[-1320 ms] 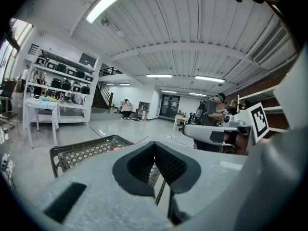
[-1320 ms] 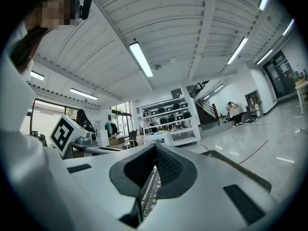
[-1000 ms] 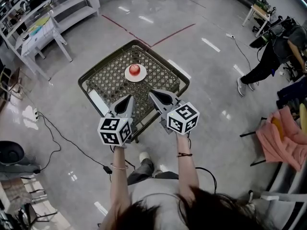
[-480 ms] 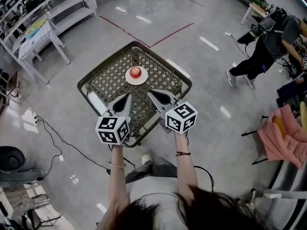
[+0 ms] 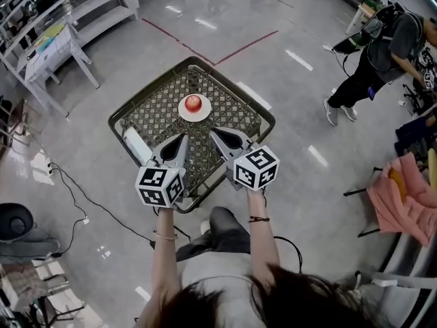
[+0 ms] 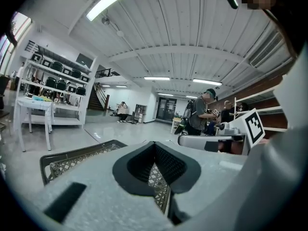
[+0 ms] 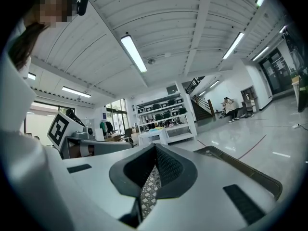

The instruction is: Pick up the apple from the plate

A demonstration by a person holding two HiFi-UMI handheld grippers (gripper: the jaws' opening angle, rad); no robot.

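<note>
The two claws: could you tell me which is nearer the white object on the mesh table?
The left claw; the white object lies just beside it, the right claw farther off.

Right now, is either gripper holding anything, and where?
Nothing. Left gripper and right gripper are shut, empty; the apple sits on its plate.

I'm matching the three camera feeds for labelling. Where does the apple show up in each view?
Head view: the apple is in the upper middle, on the white plate at the centre of the lattice table.
Left gripper view: not in it.
Right gripper view: not in it.
Shared landmark: the lattice table's dark rim, at lower left in the left gripper view and lower right in the right gripper view.
</note>
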